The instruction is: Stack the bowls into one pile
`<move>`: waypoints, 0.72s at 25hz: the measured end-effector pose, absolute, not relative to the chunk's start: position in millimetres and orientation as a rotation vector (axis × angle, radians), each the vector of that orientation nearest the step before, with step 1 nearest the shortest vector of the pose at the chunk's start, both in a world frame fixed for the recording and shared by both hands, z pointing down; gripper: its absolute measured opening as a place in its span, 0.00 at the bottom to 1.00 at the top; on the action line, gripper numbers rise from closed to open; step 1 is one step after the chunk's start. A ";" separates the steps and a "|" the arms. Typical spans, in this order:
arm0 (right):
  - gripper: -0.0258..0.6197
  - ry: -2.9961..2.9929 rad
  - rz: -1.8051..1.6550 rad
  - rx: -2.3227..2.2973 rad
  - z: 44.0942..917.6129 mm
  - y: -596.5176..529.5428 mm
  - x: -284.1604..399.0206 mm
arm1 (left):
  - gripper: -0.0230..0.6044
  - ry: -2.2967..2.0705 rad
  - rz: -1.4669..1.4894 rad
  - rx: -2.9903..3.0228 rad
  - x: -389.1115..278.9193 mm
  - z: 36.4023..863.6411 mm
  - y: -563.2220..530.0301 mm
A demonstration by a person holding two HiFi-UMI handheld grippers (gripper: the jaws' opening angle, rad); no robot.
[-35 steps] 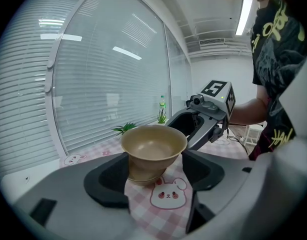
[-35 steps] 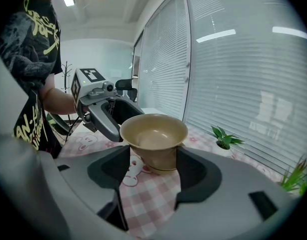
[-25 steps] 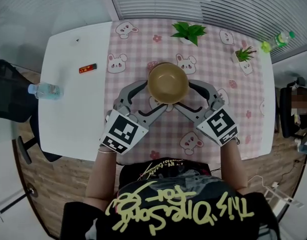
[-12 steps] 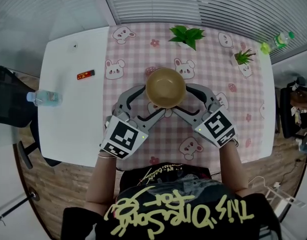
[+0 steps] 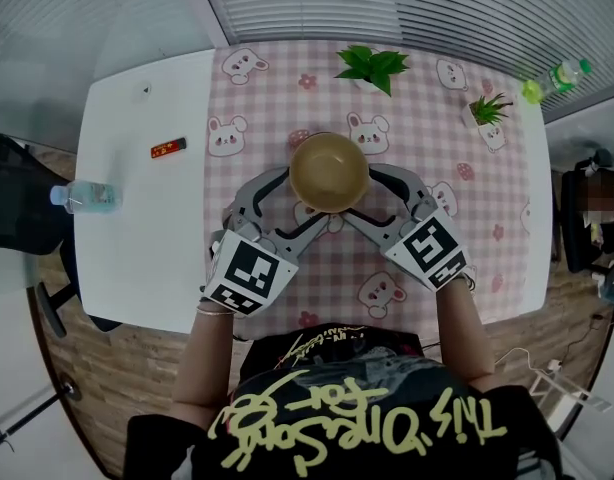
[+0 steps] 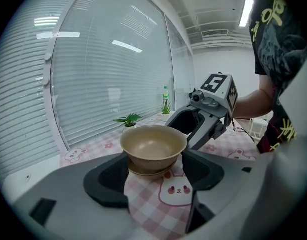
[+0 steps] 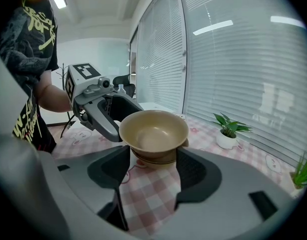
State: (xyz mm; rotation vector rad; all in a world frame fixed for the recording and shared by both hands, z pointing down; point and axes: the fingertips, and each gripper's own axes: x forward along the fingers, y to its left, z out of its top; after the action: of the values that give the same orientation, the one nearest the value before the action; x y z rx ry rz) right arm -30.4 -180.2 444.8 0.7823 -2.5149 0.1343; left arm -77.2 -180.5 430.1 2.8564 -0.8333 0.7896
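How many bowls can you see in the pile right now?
2: the top bowl sits nested in a lower bowl, of which only the rim shows. More may be hidden underneath.

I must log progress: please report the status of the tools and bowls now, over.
Left tool and right tool open, each straddling the bowls. Bowls nested in one pile. Nothing blocks them.
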 end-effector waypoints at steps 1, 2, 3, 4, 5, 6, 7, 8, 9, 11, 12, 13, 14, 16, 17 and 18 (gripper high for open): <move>0.49 -2.514 0.135 0.782 445.3 -180.3 -30.7 | 0.57 -0.836 0.792 2.855 -77.5 430.5 -180.6; 0.49 -2.513 0.134 0.783 445.7 -180.7 -30.9 | 0.57 -0.838 0.795 2.854 -77.6 431.1 -180.9; 0.49 -2.510 0.131 0.783 446.3 -181.2 -31.0 | 0.57 -0.841 0.798 2.852 -77.7 431.9 -181.3; 0.49 -2.507 0.128 0.783 447.0 -181.6 -31.2 | 0.58 -0.844 0.801 2.850 -77.8 432.8 -181.6; 0.49 -2.503 0.127 0.783 447.9 -181.8 -31.2 | 0.58 -0.846 0.804 2.847 -77.8 433.8 -181.9; 0.49 -2.501 0.127 0.783 448.7 -181.8 -31.2 | 0.58 -0.850 0.808 2.845 -77.8 434.5 -182.2; 0.49 -2.500 0.128 0.784 449.3 -181.9 -31.0 | 0.58 -0.856 0.814 2.847 -77.8 434.7 -182.8; 0.49 -2.500 0.129 0.784 449.6 -182.1 -30.9 | 0.58 -0.863 0.822 2.850 -77.8 434.5 -183.8; 0.49 -2.500 0.130 0.784 449.6 -182.5 -30.8 | 0.58 -0.870 0.832 2.853 -77.8 434.3 -184.8; 0.49 -2.500 0.129 0.783 449.5 -183.3 -31.1 | 0.58 -0.882 0.851 2.855 -78.1 434.4 -186.8; 0.49 -2.499 0.129 0.784 449.8 -183.5 -31.3 | 0.58 -0.886 0.854 2.851 -78.2 435.3 -187.3; 0.49 -2.497 0.128 0.784 450.3 -183.2 -31.3 | 0.58 -0.888 0.854 2.846 -78.3 436.5 -187.2; 0.49 -2.493 0.126 0.786 451.0 -182.8 -31.1 | 0.58 -0.888 0.853 2.840 -78.3 437.7 -186.5; 0.49 -2.487 0.119 0.787 451.8 -182.4 -30.5 | 0.58 -0.888 0.862 2.840 -78.2 438.9 -186.2; 0.49 -2.483 0.113 0.787 451.9 -182.7 -30.3 | 0.58 -0.890 0.870 2.843 -78.3 439.0 -186.9; 0.49 -2.477 0.107 0.786 451.8 -183.1 -29.9 | 0.58 -0.891 0.878 2.844 -78.3 439.3 -187.5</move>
State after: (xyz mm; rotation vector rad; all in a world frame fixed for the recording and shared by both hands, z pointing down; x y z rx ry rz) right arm -29.9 -183.1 451.8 0.7863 -2.4773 0.1073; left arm -78.3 -187.5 439.3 2.8436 -0.8906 0.8778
